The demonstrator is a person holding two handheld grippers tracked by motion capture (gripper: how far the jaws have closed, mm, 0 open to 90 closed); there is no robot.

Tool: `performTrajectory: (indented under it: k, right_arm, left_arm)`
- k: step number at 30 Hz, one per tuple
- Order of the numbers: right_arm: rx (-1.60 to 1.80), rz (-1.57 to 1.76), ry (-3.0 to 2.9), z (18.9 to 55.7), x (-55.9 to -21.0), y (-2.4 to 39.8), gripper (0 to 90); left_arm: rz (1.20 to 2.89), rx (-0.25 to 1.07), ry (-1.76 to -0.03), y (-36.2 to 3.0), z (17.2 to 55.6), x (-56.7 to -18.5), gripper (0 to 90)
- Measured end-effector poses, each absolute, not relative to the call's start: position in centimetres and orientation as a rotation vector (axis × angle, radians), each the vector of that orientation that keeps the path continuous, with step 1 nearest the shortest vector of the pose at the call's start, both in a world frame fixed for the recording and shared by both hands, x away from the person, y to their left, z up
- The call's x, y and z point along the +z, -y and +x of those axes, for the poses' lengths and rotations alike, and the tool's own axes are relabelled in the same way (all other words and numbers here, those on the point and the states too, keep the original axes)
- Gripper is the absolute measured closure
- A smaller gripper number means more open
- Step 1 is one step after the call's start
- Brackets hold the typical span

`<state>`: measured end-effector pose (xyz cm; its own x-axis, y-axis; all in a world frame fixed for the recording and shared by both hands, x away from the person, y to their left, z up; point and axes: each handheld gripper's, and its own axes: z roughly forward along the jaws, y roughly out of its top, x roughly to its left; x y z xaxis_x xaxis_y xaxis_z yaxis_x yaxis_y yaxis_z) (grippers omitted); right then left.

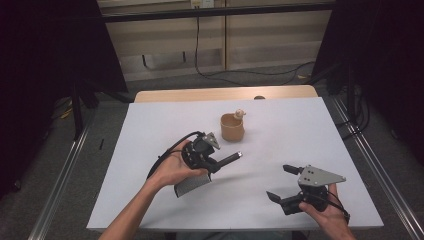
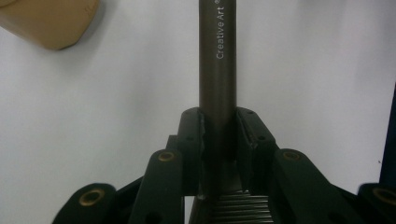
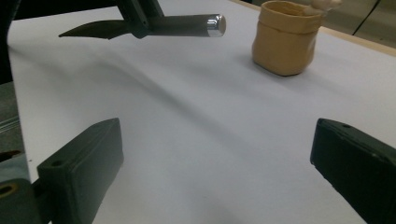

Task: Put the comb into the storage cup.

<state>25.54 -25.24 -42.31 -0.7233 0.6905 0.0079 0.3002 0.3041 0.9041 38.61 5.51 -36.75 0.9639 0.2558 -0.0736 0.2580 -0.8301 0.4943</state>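
Observation:
My left gripper (image 1: 214, 164) is shut on the dark handle (image 1: 229, 160) of a wide flat brush, and the handle's silver end points right toward mid-table. The brush's grey ribbed head (image 1: 192, 184) hangs below the person's left hand. In the left gripper view the jaws clamp the handle (image 2: 218, 56), which is printed "Creative Art". A tan cup (image 1: 232, 127) stands upright behind it, with a small pale object at its rim. My right gripper (image 1: 280, 182) is open near the front right, with nothing between its fingers (image 3: 84, 158). In the right gripper view I see the handle (image 3: 187, 25) and the cup (image 3: 286, 39) ahead.
A white sheet (image 1: 300, 135) covers the wooden table (image 1: 225, 93). Metal frame rails (image 1: 65, 165) run along both sides, and dark stands are on the floor beyond. A black cable (image 1: 197, 45) hangs down the back wall.

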Motion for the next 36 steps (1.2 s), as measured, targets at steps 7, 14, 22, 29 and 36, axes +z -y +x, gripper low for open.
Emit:
performTrajectory:
  k: [7,14,22,29,36]
  right_arm:
    - [1.368,0.821,-2.331,26.3,-41.5,23.8,2.9]
    - [1.315,0.778,-2.487,27.5,-41.4,21.9,5.1]
    - [1.206,0.669,-2.558,27.6,-41.6,20.4,5.7]
    - [1.106,0.596,-2.579,28.4,-40.2,20.1,4.0]
    - [1.035,0.560,-2.625,29.4,-40.5,19.6,6.7]
  left_arm:
    - [2.601,-0.078,-0.320,-4.9,38.3,-36.4,73.1]
    - [2.617,-0.113,-0.250,-4.3,37.8,-36.5,73.0]
    - [2.636,-0.064,-0.205,-3.9,37.1,-35.9,73.1]
    - [2.694,-0.038,-0.155,-3.3,37.0,-35.7,73.1]
    - [2.728,-0.064,-0.142,-2.6,37.1,-36.3,73.1]
